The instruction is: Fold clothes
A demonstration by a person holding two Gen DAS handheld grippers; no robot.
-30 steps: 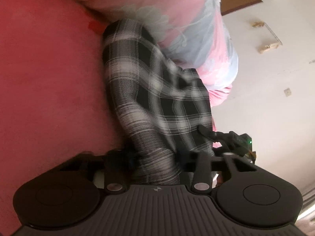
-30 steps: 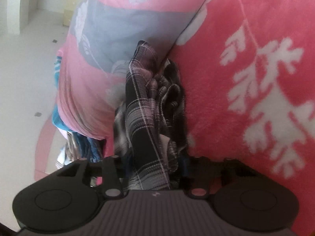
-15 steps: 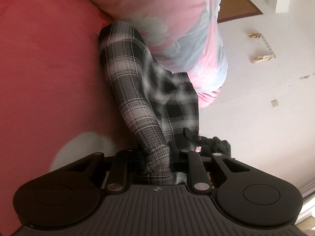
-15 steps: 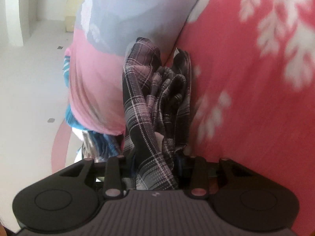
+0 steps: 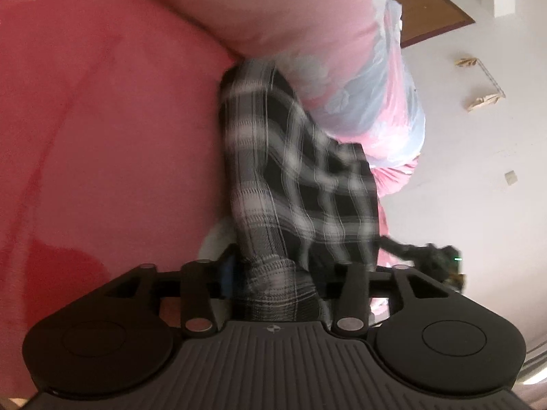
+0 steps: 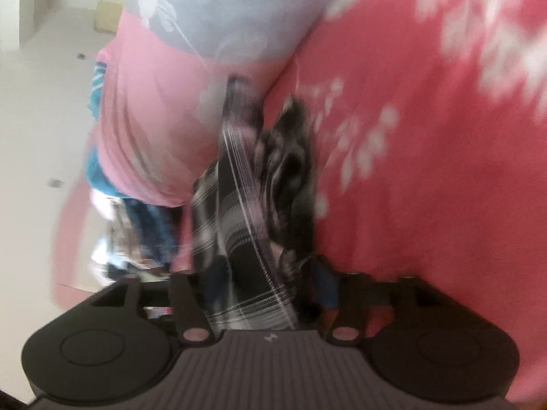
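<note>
Though motion blur smears both views, each pair of tongs, left tongs (image 5: pixel 277 273) and right tongs (image 6: pixel 263 273), grips the plaid garment (image 5: pixel 294 177), which hangs against a pink blanket (image 5: pixel 112 130); fingertips hidden by cloth.

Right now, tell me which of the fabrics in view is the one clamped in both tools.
The black-and-white plaid garment, bunched between each tool's fingers. The red fleece blanket and the pink-and-blue quilt lie beyond it, ungripped.
</note>
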